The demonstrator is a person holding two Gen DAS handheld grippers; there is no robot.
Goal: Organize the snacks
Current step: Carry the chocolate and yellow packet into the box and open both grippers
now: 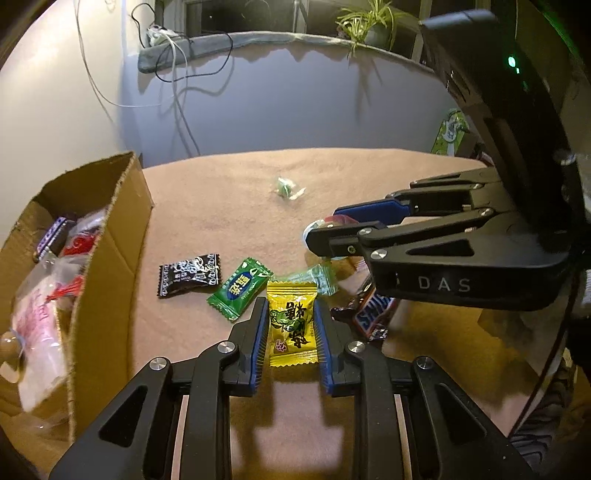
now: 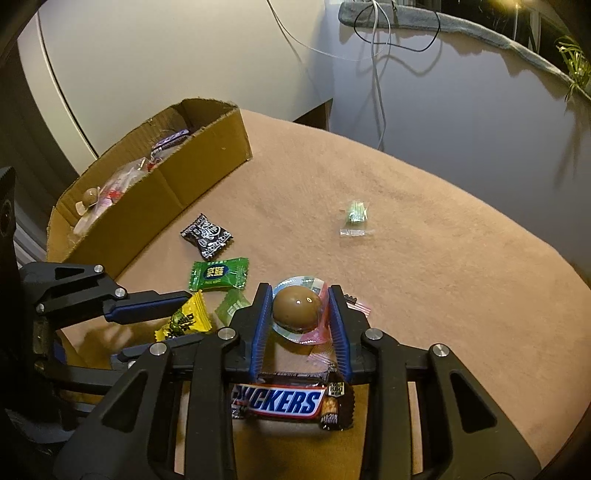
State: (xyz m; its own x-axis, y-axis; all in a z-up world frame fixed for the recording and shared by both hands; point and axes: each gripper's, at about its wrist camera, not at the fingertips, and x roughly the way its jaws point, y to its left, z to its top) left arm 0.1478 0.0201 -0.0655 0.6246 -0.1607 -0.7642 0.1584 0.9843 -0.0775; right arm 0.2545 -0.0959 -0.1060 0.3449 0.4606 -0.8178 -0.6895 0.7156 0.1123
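**Both hand-held grippers closed on snacks beside the cardboard box**

In the left wrist view, the left hand-held gripper [image 1: 291,332] sat at the bottom centre of the frame, its blue-padded fingers pressed against the two long edges of a yellow candy packet [image 1: 291,325], pinching it just above the tan counter [image 1: 229,206]. Left of that packet lay a green candy packet [image 1: 240,290] and, further left, a black candy packet [image 1: 189,274], both flat on the counter. A pale green wrapper [image 1: 317,278] peeked out just behind the yellow one.

In the right wrist view, the right hand-held gripper [image 2: 300,314] occupied the lower centre, its fingers closed on the clear plastic pack of a brown egg-shaped snack [image 2: 295,308]. Beneath its fingers, near the bottom of the frame, a Snickers bar [image 2: 284,400] lay crosswise on the counter.

The cardboard box [image 2: 207,158] stood in the upper left of the right wrist view and along the left edge of the left wrist view, already holding several packets, a purple-patterned wrapper [image 2: 170,142] and another brown egg snack [image 2: 89,196] among them. A small clear-wrapped green candy [image 2: 355,218] lay alone in mid-frame, well apart from the others. A potted plant [image 1: 373,26] stood on the ledge at the upper right of the left wrist view.
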